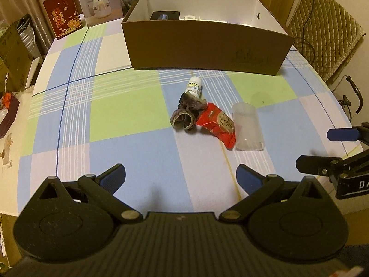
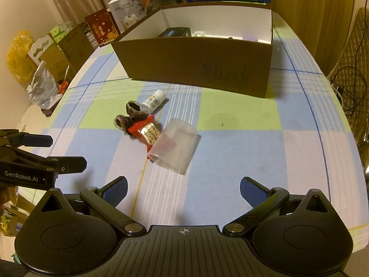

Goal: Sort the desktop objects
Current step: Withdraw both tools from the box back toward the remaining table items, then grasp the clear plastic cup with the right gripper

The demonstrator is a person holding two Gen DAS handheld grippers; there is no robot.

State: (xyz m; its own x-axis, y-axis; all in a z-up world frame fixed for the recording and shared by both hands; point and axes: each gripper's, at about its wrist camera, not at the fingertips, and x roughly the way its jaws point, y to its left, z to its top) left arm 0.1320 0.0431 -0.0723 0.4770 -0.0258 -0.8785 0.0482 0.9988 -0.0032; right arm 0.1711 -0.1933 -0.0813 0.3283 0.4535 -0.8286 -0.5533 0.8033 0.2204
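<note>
On the checked tablecloth lie a small white bottle [image 1: 194, 87] [image 2: 154, 101], a dark rolled sock [image 1: 187, 113] [image 2: 130, 116], a red snack packet [image 1: 216, 124] [image 2: 146, 131] and a clear plastic cup [image 1: 248, 127] [image 2: 175, 146] on its side, all bunched together. Behind them stands a brown cardboard box [image 1: 207, 46] [image 2: 196, 67] with a few items inside. My left gripper [image 1: 181, 179] hangs open, near the table's front edge, short of the pile. My right gripper [image 2: 183, 190] is open too, just before the cup, and its fingers [image 1: 341, 133] show at the right edge of the left wrist view.
A white humidifier box [image 1: 99, 0] and a red card [image 1: 64, 13] stand at the back left. Cardboard boxes and bags [image 2: 43, 64] crowd the floor left of the table. A quilted chair [image 1: 322, 32] with cables sits at the right.
</note>
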